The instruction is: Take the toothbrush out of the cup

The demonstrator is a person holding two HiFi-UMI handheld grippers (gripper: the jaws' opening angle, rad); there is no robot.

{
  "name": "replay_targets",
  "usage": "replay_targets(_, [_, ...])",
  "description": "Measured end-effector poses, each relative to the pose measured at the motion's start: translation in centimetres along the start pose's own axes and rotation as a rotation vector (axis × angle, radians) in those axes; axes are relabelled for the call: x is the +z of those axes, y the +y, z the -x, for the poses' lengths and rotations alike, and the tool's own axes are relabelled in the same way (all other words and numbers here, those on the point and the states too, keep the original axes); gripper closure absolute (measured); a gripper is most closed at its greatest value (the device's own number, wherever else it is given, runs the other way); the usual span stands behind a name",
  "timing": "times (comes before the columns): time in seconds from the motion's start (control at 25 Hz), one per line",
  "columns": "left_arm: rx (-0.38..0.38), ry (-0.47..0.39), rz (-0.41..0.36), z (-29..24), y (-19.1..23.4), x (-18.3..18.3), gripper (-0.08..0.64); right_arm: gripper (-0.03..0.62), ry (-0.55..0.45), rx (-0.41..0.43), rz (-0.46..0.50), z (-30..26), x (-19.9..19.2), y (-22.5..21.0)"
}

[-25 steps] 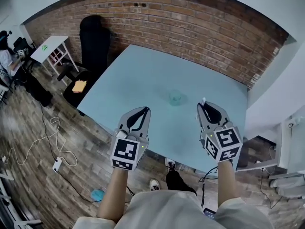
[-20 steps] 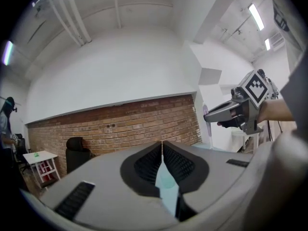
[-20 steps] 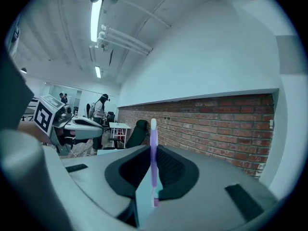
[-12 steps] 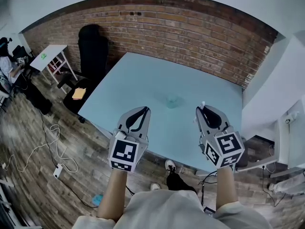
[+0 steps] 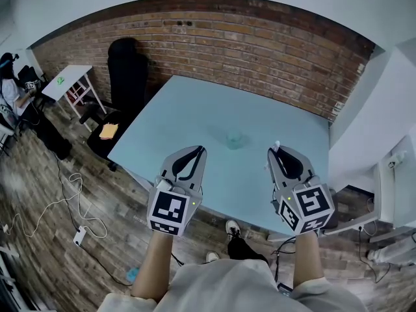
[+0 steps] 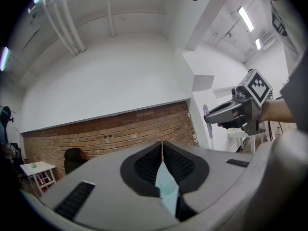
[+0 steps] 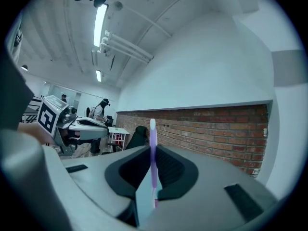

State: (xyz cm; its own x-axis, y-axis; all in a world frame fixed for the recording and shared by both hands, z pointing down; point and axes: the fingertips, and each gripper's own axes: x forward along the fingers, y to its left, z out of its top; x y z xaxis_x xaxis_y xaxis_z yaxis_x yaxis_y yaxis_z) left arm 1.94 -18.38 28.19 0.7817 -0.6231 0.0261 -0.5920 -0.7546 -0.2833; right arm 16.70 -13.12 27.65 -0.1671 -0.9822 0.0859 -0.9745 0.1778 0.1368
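Toothbrush (image 7: 152, 153) clear of the cup, clamped upright in the right gripper (image 5: 279, 153). Purple handle pinched between the jaws, pale head poking up past the jaw tips.

Next to no change over the last second: same pinch, same upright pose, same station over the near edge of the table (image 5: 195, 103). Only a slight drift of the head view.

Cup (image 5: 234, 138) ahead of the right gripper and off to its left, well apart, standing on the table. Seems empty, though too small and clear to be certain.

Left gripper (image 5: 194, 153) level with the right one, to its left. Jaws together, nothing between them, well short of the cup.

Judgement: removal as good as done. Nothing left but holding steady or laying the brush down. Thin handle, narrow pinch, so some risk of swivelling on a quick move.
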Motion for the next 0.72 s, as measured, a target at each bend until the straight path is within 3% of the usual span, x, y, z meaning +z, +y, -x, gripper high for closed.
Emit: replay_targets(0.72, [0.006, 0.018, 0.007, -0.01, -0.23, -0.69, 0.528, 0.561, 0.021, 0.012, 0.017, -0.41, -0.50, 0.08])
